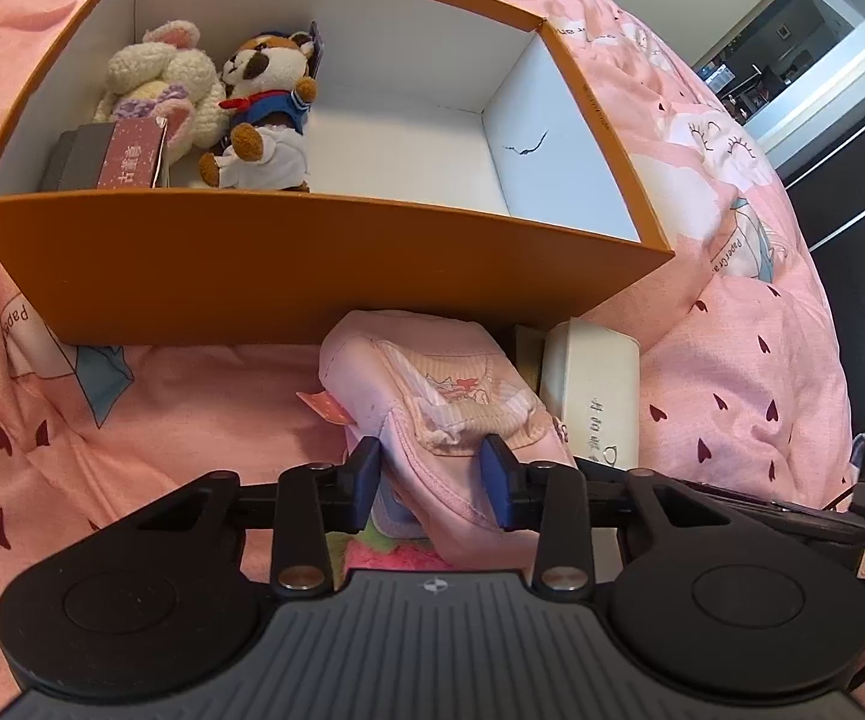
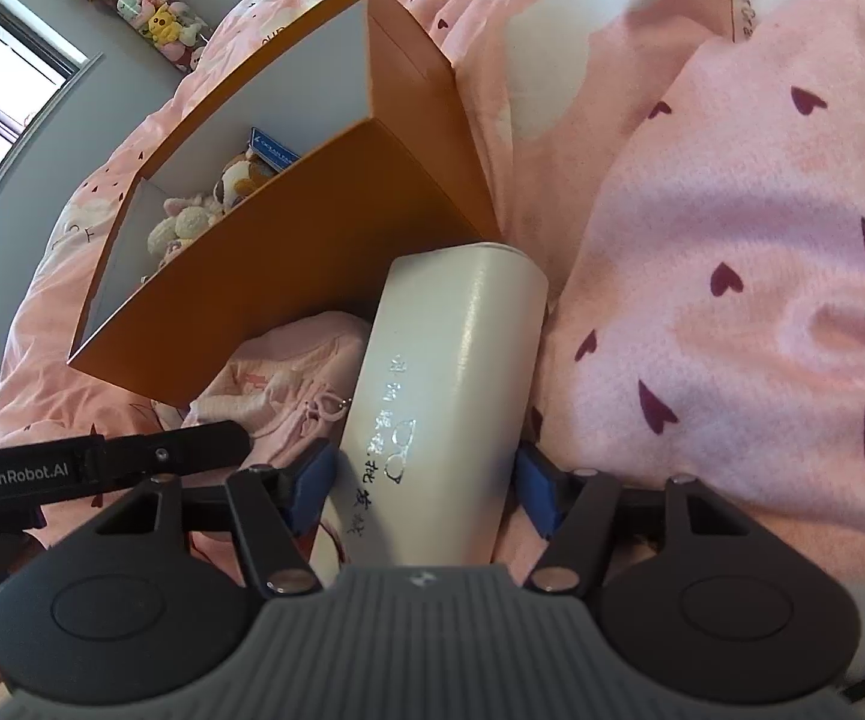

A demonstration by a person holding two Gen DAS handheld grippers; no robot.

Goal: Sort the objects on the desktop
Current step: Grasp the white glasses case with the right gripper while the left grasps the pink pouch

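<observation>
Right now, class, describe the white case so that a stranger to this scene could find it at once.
Start at the big orange box on the pink bedspread. Against its near wall lie two things side by side: a soft pink pouch and the white case. The case is the hard, glossy, oblong one, with silver lettering and a small glasses drawing along its top.

From my right wrist view, the right gripper (image 2: 426, 483) straddles a white glasses case (image 2: 450, 396) that lies lengthwise on the pink bedspread (image 2: 732, 300). One blue pad sits at each long side of the case, and I cannot tell whether either pad presses on it. A pink fabric pouch (image 2: 288, 384) lies touching the case's left side. Beyond both stands an open orange box (image 2: 288, 276) holding plush toys (image 2: 204, 216). The left gripper (image 2: 102, 462) reaches in from the left edge.
</observation>
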